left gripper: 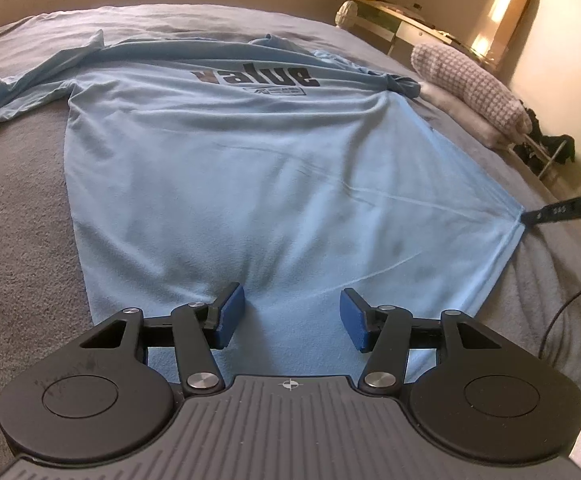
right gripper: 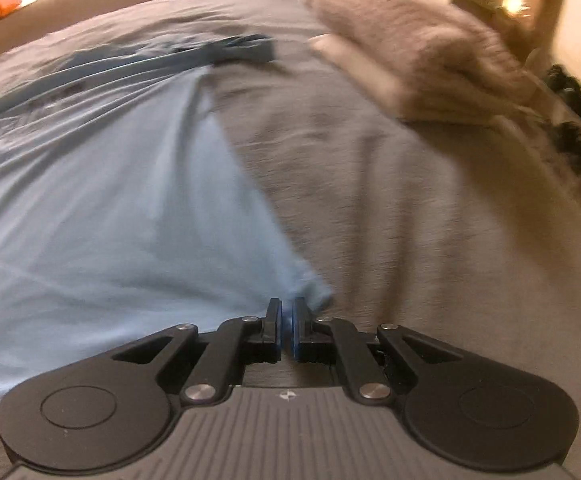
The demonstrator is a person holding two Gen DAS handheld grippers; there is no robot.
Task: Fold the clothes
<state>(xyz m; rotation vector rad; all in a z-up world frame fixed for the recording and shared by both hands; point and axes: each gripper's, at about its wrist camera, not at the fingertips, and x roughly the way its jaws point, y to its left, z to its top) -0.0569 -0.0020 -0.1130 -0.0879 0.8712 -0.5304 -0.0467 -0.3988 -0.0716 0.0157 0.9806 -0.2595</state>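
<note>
A grey bed cover (left gripper: 22,208) fills the scene; on it a light blue T-shirt (left gripper: 250,160) lies spread flat, long axis running near to far, collar and printed word at the far end, hem nearest; at the far right a folded checked blanket (left gripper: 466,80) rests on a pale pillow; no containers show; the left gripper (left gripper: 292,320) hovers over the near hem, jaws wide, nothing between them; the right gripper (right gripper: 287,330) pinches the shirt's near right hem corner, pulling it taut.
</note>
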